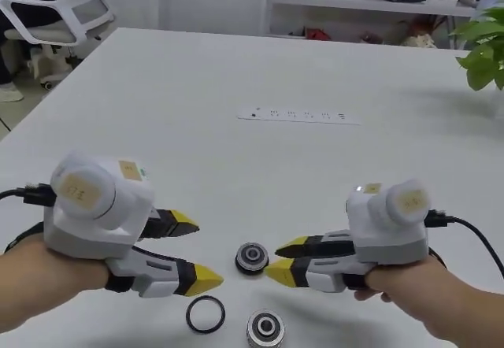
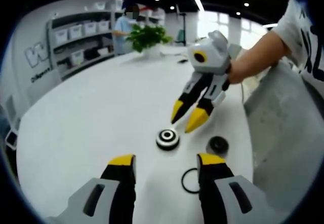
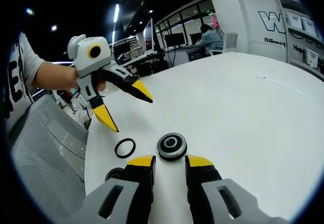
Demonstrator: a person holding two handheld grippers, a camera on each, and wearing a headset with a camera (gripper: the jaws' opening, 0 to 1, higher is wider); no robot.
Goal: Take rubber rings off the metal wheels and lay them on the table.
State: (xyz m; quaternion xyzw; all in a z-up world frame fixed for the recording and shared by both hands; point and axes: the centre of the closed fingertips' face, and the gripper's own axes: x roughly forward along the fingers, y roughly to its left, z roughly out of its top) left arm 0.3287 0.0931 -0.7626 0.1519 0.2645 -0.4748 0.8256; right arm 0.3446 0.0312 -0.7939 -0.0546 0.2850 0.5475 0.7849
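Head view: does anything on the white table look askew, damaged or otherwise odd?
Nothing stands out. A thin black rubber ring lies flat on the white table, apart from the two round metal wheels: the farther wheel and nearer wheel both lie flat, neither visibly damaged.

From where I stand I count two metal wheels on the one counter point(image 1: 236, 72): the far wheel point(image 1: 252, 257) and the near wheel point(image 1: 265, 328). One loose rubber ring point(image 1: 205, 314) lies there too. There are two grippers, the left gripper point(image 1: 203, 252) and the right gripper point(image 1: 276, 258). I also count one leafy plant point(image 1: 482, 53) and one white chair point(image 1: 59, 9).
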